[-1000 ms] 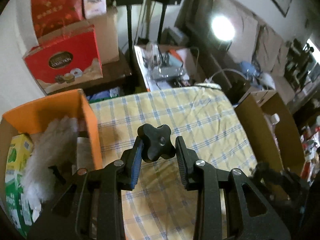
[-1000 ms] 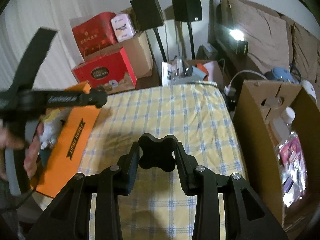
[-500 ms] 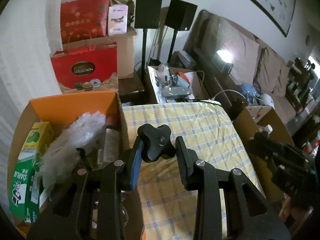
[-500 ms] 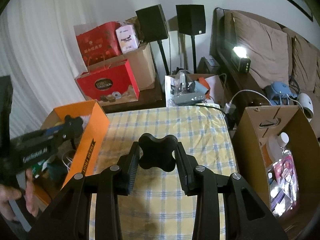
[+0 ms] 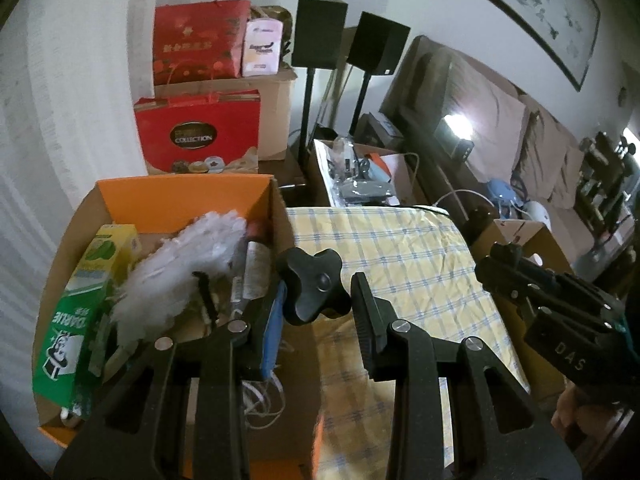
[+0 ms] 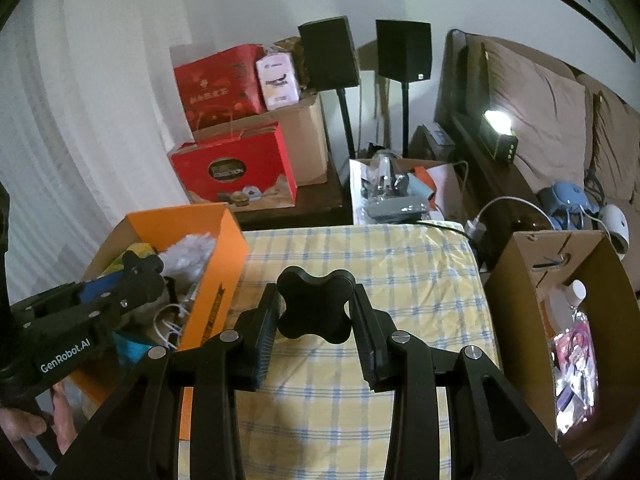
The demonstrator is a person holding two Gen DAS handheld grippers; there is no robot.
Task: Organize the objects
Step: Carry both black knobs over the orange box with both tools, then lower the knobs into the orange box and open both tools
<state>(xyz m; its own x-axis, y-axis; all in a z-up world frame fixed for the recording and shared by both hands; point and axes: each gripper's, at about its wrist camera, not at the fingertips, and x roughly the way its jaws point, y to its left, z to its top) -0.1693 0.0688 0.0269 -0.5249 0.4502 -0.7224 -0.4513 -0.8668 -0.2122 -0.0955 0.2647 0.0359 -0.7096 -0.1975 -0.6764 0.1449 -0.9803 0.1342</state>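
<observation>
An orange box (image 5: 182, 196) stands at the table's left edge, holding a green carton (image 5: 76, 312), a white fluffy thing (image 5: 180, 268), tubes and a white cord. It also shows in the right wrist view (image 6: 224, 248). My left gripper (image 5: 318, 300) is open and empty, raised over the box's right wall. My right gripper (image 6: 316, 312) is open and empty above the yellow checked tablecloth (image 6: 400, 272). A brown cardboard box (image 6: 560, 300) at the table's right holds a white-capped bottle (image 6: 576, 292) and a pink packet (image 6: 576, 352).
Red gift boxes (image 6: 236, 176) and a carton stand behind the table on a dark stand. Two black speakers (image 6: 404, 48) on poles stand at the wall. A small table with clutter (image 6: 396, 192) and a sofa with a lamp (image 6: 496, 120) are at the back right.
Both grippers have pulled back and up, so more of the room shows. The left gripper has swung left, over the orange box. Both stay open and empty.
</observation>
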